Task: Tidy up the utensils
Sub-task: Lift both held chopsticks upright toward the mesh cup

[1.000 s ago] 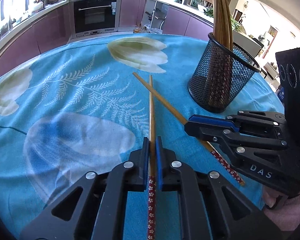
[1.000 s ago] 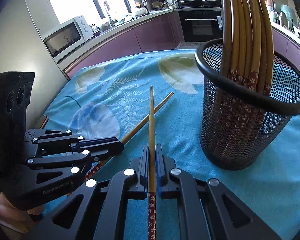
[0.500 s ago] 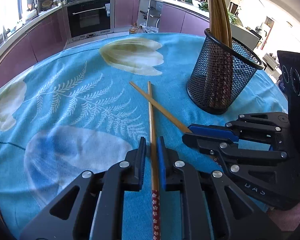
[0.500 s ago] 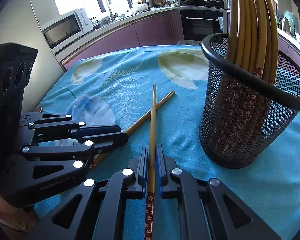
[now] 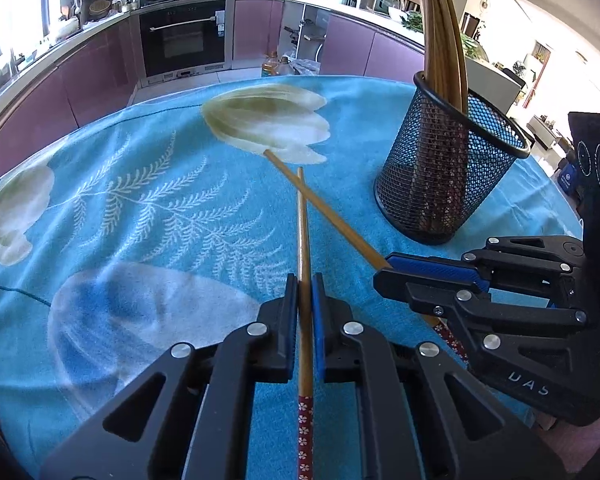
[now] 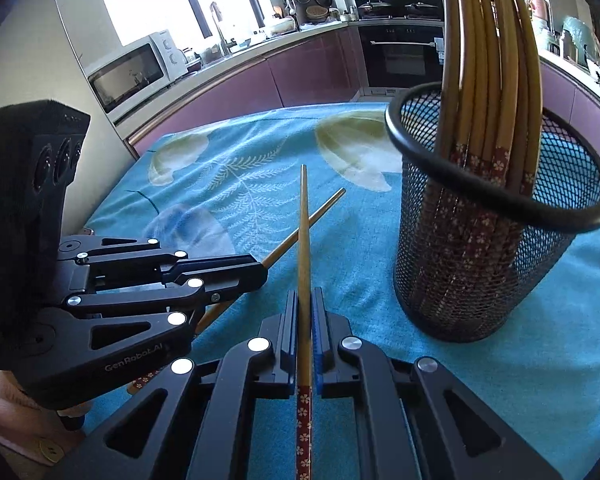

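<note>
Left tool (image 5: pixel 305 280) re-clamped on chopstick (image 5: pixel 303 232)

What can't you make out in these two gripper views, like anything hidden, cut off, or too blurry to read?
- Left wrist view: the patterned end of the chopstick in the left gripper runs off the bottom edge.
- Left wrist view: the right gripper covers part of the second chopstick.
- Right wrist view: the chopsticks in the mesh holder are cut off by the top edge; the mesh blurs their lower ends.
- Both views: whether the crossed tips touch.

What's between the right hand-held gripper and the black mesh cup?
Only bare blue tablecloth between the right hand-held gripper and mesh cup, shown in the right wrist view.
</note>
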Tool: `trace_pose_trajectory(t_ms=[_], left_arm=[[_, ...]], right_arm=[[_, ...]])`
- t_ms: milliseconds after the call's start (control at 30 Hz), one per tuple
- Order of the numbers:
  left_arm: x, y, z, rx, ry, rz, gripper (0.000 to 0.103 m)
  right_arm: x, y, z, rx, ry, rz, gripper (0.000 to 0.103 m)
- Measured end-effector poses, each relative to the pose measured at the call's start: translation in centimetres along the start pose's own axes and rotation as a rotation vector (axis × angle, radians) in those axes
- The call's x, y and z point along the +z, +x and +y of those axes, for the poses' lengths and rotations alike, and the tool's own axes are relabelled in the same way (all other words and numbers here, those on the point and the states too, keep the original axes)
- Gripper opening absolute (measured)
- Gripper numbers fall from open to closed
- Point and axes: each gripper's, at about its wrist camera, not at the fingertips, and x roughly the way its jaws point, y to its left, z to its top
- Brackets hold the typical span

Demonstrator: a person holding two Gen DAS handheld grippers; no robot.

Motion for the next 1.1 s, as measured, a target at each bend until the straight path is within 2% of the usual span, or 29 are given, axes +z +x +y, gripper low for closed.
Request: trace_pose_trajectory(t_ms=[300,600,1100], left_arm=[[0.5,-2.2,0.2,-0.012,-0.014,-0.057,0.008],[0.9,-4.7,0.5,-0.059,-0.03,-0.114,0.008],[1.2,-7.2,0.2,-0.1,-0.037,-0.169,0.008]], right_arm=[[0.5,-2.0,0.4,0.016,-0.013,-0.058,0.006],[0.9,-4.1,0.7,0.027,-0.024,-0.114,0.006],[0.6,-6.5,0.2,0.029,-0.034,-0.165,0.006]])
